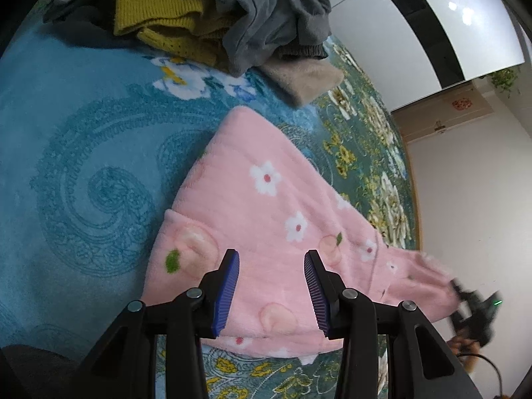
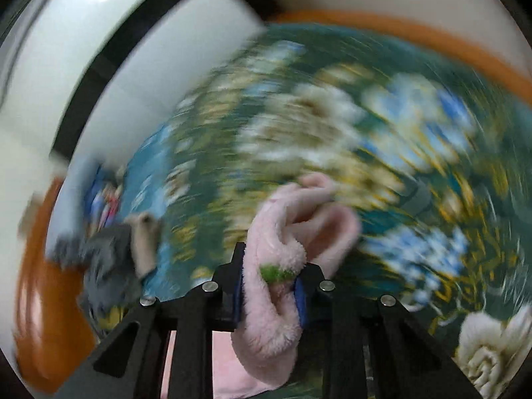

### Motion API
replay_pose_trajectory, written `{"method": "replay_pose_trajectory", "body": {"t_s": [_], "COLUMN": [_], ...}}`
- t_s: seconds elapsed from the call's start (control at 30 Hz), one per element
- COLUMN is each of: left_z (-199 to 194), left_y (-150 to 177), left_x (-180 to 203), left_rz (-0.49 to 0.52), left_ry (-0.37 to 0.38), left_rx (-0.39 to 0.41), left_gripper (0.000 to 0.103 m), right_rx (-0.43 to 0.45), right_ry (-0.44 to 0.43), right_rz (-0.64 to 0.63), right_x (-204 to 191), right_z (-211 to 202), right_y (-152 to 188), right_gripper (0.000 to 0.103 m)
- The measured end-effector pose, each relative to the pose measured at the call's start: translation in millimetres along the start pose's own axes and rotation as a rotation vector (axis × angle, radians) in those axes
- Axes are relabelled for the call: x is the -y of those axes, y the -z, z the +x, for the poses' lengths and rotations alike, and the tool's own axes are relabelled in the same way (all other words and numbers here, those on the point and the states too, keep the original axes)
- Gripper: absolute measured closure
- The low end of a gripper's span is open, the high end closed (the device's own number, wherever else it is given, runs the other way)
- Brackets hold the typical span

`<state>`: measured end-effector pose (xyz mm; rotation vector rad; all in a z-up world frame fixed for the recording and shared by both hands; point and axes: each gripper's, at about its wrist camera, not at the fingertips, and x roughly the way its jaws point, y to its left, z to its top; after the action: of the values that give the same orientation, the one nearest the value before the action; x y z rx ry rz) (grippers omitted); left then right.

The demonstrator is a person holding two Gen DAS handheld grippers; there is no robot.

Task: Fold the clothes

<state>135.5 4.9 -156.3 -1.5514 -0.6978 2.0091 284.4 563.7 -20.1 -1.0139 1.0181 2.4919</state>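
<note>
Covering the scene is a floral blanket [image 1: 66,116], on which a pink fleece garment [image 1: 266,206] lies spread, partly doubled over, with a heap of other clothes [image 1: 232,16] beyond it. Soft, light and limp, the fleece will likely sag and drag rather than hold a crease, so it is best taken at hems or corners. Smallest are the tools: the left tool [image 1: 271,291] hovers over the garment with jaws apart and empty, while the right tool [image 2: 269,286] is clamped on a bunched fleece edge, its view motion-blurred.
</note>
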Motion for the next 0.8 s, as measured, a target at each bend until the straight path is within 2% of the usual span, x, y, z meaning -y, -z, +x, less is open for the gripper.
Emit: {"method": "replay_pose_trajectory", "body": {"t_s": [0.07,0.2,0.3,0.4,0.5,0.6,0.73,0.8], "left_z": [-9,-31,-47,-59,-65,-70,-71,-67], "left_y": [0,1,1,0,0,0,-4,-7], "left_x": [-3,-11,-23,-41,-57,-73,-86,-86], "left_rz": [-0.003,-0.025,-0.068,-0.147,-0.203,-0.246,-0.291,-0.295], "left_ry": [0.012,0.037,0.071,0.104,0.101,0.113,0.126,0.128], "left_rx": [0.012,0.049,0.097,0.136,0.159,0.173,0.176,0.164], "left_gripper": [0.059,0.058,0.058,0.057,0.057,0.057,0.052,0.051], "right_rx": [0.003,-0.039,-0.109,-0.237,-0.333,-0.402,-0.473,-0.468], "right_ry": [-0.049,-0.158,-0.196,-0.196,-0.146,-0.106,-0.151,-0.201], "right_rz": [-0.125,-0.312,-0.428,-0.534,-0.645,-0.759,-0.801,-0.766], "right_x": [-63,-178,-245,-297,-323,-327,-319,-309], "right_z": [-1,14,50,103,144,168,173,163], "right_y": [8,46,89,151,202,244,260,248], "right_gripper": [0.078,0.078,0.079,0.079,0.079,0.076,0.073,0.070]}}
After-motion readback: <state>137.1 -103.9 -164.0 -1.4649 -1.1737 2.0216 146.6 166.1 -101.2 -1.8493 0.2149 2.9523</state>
